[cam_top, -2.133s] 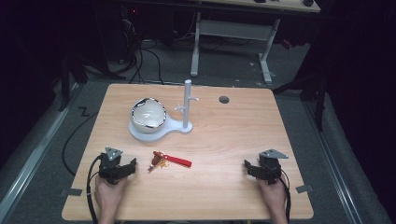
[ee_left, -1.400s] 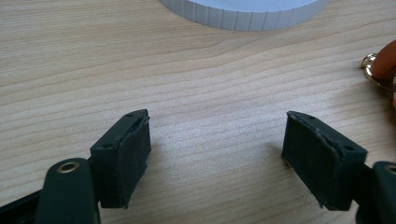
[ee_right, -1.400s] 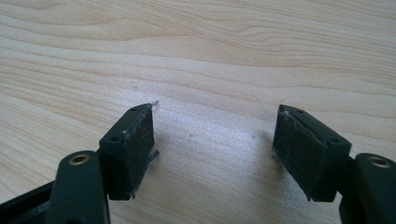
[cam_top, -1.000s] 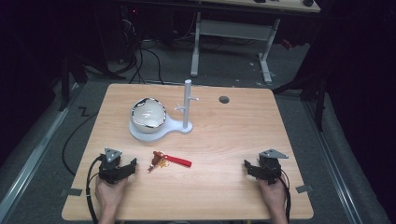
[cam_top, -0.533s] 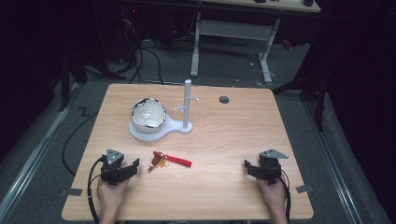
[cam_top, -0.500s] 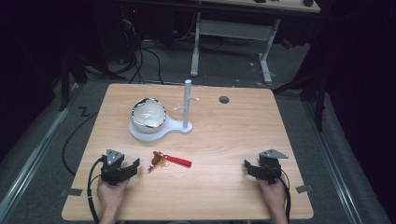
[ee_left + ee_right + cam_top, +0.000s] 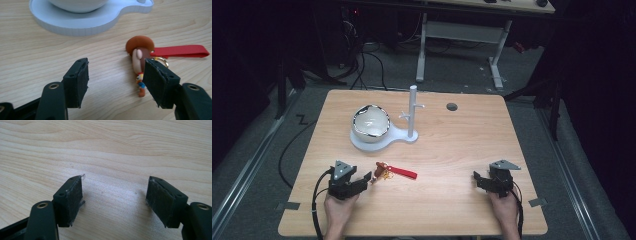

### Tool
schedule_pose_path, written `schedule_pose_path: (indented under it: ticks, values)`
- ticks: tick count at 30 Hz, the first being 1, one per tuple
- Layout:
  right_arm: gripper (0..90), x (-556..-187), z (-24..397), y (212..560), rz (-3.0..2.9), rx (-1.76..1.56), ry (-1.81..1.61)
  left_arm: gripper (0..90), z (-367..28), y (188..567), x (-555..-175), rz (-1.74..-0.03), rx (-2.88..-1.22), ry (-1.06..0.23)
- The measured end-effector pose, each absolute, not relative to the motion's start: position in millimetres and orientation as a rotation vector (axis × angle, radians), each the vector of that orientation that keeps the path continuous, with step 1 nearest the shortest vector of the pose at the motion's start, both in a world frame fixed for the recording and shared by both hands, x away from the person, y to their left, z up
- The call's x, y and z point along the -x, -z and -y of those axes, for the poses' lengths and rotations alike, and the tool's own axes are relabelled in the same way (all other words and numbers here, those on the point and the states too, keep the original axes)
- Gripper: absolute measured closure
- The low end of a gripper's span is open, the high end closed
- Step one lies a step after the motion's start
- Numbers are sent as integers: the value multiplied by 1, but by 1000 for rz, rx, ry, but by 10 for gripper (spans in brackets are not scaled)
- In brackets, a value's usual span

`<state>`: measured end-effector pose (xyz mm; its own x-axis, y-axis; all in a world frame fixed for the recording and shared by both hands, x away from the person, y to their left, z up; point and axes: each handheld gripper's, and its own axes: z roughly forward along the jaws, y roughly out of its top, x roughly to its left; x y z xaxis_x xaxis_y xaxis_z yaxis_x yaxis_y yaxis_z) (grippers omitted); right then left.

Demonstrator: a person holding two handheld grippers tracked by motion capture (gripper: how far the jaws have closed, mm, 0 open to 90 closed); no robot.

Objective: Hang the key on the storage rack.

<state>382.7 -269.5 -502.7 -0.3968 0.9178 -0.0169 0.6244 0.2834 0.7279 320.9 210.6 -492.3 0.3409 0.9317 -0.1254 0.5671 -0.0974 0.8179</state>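
Your left tool (image 7: 362, 181) sits at the near left of the desk (image 7: 462, 145), jaws released and still well apart, though they have just been closing in. In the left gripper view the keychain figure (image 7: 139, 60) lies flat on the wood just ahead of the jaws, toward the right-hand one; that pad (image 7: 156, 83) covers part of the figure, and contact cannot be told. Nothing is clamped.

Your right tool (image 7: 478, 178) rests at the near right, well apart from everything. In the right gripper view its jaws stand wide, bare wood between them, nothing held.

Just beyond the left tool, the figure's red strap (image 7: 404, 173) runs off to the right, flat on the desk.

Farther back, left of centre: a white base (image 7: 377, 145) carrying a bowl (image 7: 371, 122), with a white upright post (image 7: 412, 107) at its right end. A dark round hole (image 7: 452, 106) in the desk beyond that.
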Motion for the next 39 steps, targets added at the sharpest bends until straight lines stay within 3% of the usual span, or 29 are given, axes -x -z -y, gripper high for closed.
schedule_pose_path:
  ticks: [14, 24, 39]
  values:
    - [296, -383, 270, 503, -2122, -1383, -902, 413, -193, 493, -328, -1293, -1805, -528]
    - [296, -383, 270, 503, -2122, -1383, -903, 547, -182, 502, -339, -1295, -1844, -514]
    - [295, -383, 270, 503, -2122, -1382, -902, 629, -180, 505, -344, -1287, -1839, -503]
